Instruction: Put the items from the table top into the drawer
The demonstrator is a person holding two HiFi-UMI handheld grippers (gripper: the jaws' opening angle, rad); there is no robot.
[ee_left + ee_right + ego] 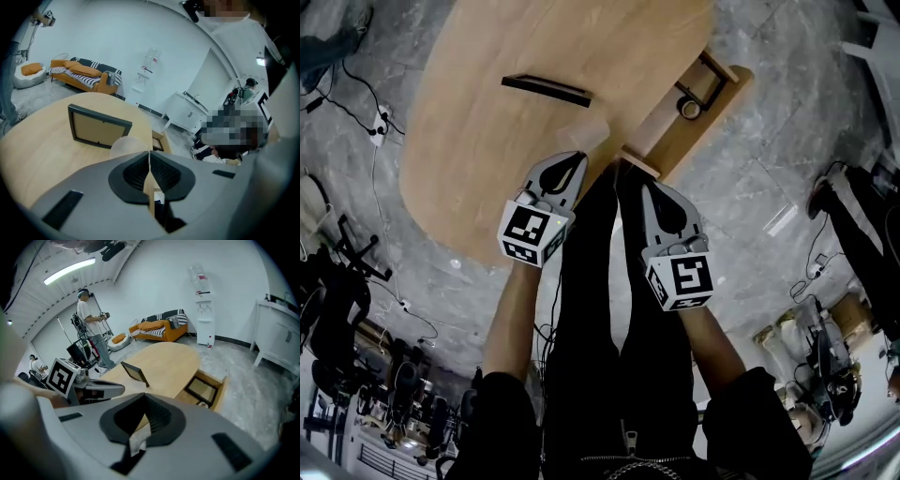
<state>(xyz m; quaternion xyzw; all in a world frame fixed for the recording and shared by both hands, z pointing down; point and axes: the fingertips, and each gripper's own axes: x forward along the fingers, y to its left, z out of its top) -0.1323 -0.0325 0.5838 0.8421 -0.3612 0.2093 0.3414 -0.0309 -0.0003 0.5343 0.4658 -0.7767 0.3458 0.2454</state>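
Left gripper (149,155): jaws together, seemingly pinching the rim of a translucent round piece (123,144) above the near edge of the table (478,150). Open drawer (739,86) lies ahead-right, off the right edge. Right gripper (645,187) is nearer it, closed and empty.

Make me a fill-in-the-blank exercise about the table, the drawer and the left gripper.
1. The drawer at the table's edge stands ___.
2. A dark picture frame stands upright on the ___.
3. Inside the drawer, next to the small roll, lies a second ___.
4. The left gripper's fingers are ___.
Missing words: open; table; frame; shut.
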